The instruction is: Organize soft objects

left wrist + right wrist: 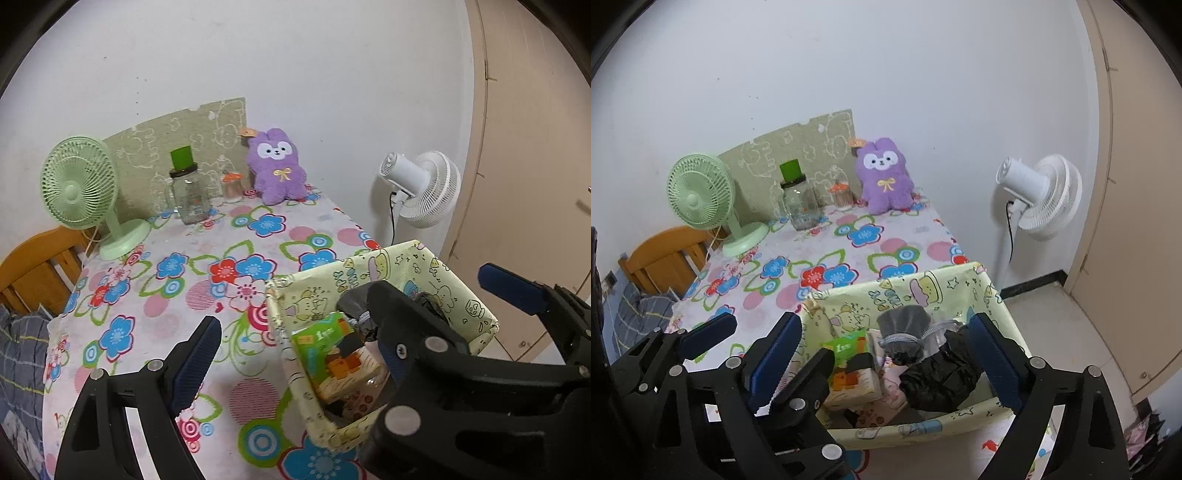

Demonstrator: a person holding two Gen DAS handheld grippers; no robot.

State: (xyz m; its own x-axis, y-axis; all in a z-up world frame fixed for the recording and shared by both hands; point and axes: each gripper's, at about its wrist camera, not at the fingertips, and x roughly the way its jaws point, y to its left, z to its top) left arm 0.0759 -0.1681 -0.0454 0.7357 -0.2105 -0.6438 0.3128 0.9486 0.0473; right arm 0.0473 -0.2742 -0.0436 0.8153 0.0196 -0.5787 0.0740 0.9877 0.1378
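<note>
A purple plush bunny (277, 168) sits upright at the far edge of the flowered table, against the wall; it also shows in the right wrist view (885, 177). A pale yellow fabric basket (480, 310) stands at the table's near right corner and holds a green packet (325, 343), a grey pouch (905, 332) and a black soft item (942, 373). My left gripper (295, 350) is open and empty, spanning the basket's left wall. My right gripper (886, 362) is open and empty over the basket (960, 284), beside the left gripper.
A green desk fan (79, 184) stands at the far left, next to a glass jar with a green lid (186, 192) and a small orange-capped jar (232, 186). A white floor fan (424, 188) stands right of the table. A wooden chair (40, 266) is at left.
</note>
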